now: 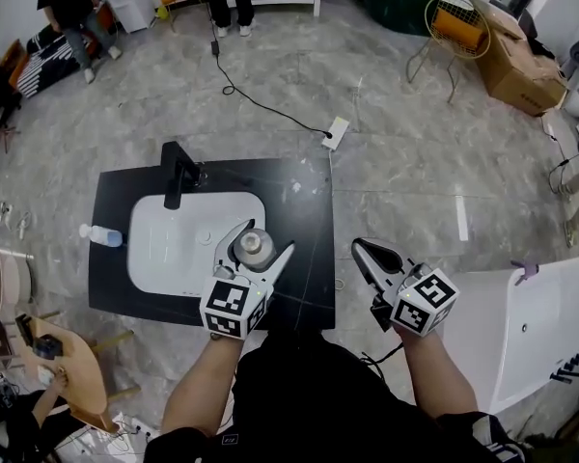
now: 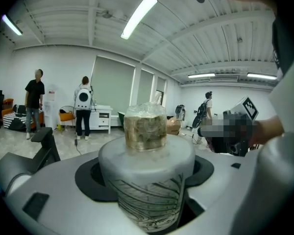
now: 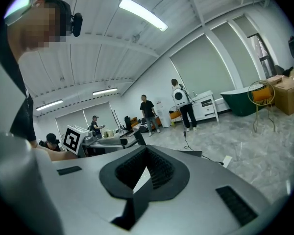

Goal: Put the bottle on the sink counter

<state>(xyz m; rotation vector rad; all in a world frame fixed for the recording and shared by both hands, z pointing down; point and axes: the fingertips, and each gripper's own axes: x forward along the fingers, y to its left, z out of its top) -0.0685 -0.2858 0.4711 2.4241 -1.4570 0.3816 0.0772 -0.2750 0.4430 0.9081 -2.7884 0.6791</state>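
My left gripper (image 1: 262,240) is shut on a grey bottle (image 1: 253,246) with a clear-wrapped cap, held upright over the right rim of the white basin (image 1: 188,249). In the left gripper view the bottle (image 2: 146,165) fills the middle, clamped between the jaws. The black sink counter (image 1: 304,210) lies below it, with a black faucet (image 1: 179,174) at the basin's far side. My right gripper (image 1: 363,250) hovers past the counter's right edge, shut and empty; its ribbed pads (image 3: 159,169) meet at the tip.
A small clear bottle (image 1: 102,235) lies on the counter's left strip. A power strip (image 1: 335,132) and cable lie on the floor beyond. A white tub (image 1: 521,326) stands at right, a wooden table (image 1: 72,365) at lower left. People (image 1: 72,8) stand far back.
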